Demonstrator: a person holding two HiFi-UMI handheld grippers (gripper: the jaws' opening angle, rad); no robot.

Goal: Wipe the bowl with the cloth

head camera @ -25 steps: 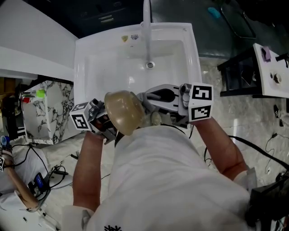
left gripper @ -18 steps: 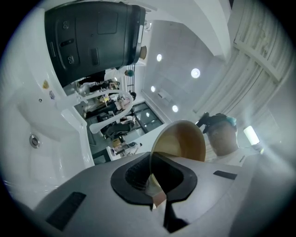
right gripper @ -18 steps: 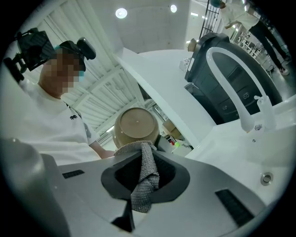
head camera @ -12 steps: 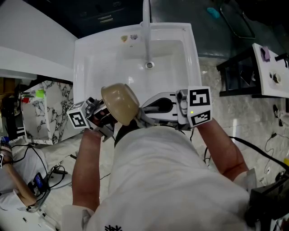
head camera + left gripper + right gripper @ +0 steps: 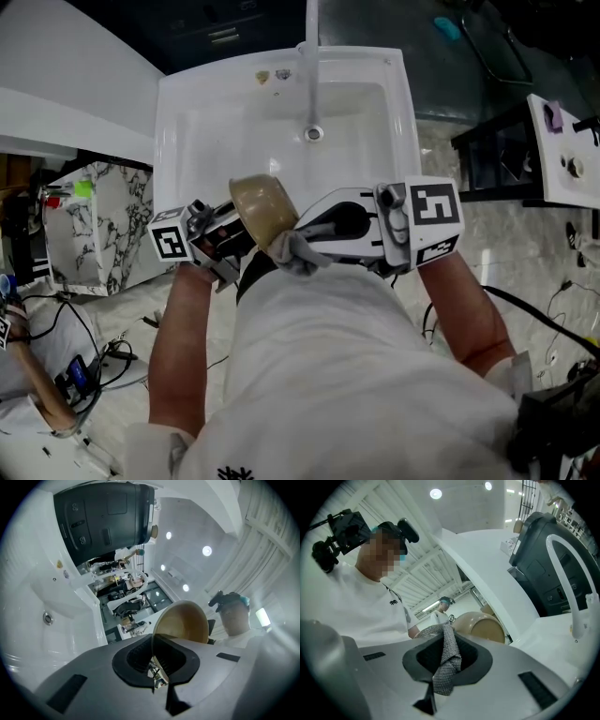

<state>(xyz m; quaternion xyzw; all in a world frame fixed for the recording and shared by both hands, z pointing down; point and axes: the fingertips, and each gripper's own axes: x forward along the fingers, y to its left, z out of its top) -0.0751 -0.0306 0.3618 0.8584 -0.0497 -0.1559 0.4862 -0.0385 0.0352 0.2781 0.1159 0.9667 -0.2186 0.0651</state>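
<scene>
A tan bowl [image 5: 262,211] is held on edge over the front rim of the white sink [image 5: 187,131]. My left gripper [image 5: 239,232] is shut on its rim, which runs between the jaws in the left gripper view, where the bowl [image 5: 183,623] rises ahead. My right gripper [image 5: 302,242] is shut on a grey cloth [image 5: 298,251] that bunches against the bowl's lower right side. In the right gripper view the cloth [image 5: 446,660] hangs out of the jaws and the bowl [image 5: 480,624] shows just beyond it.
The sink's tap [image 5: 309,56] and drain [image 5: 313,134] lie beyond the bowl. A marble-patterned cabinet [image 5: 103,220] stands at the left, a dark stand [image 5: 497,150] and white shelf [image 5: 562,141] at the right. My own body fills the lower head view.
The bowl has tipped from dome-up to on edge and sunk a little. My right gripper has moved up and left, bringing the cloth against the bowl.
</scene>
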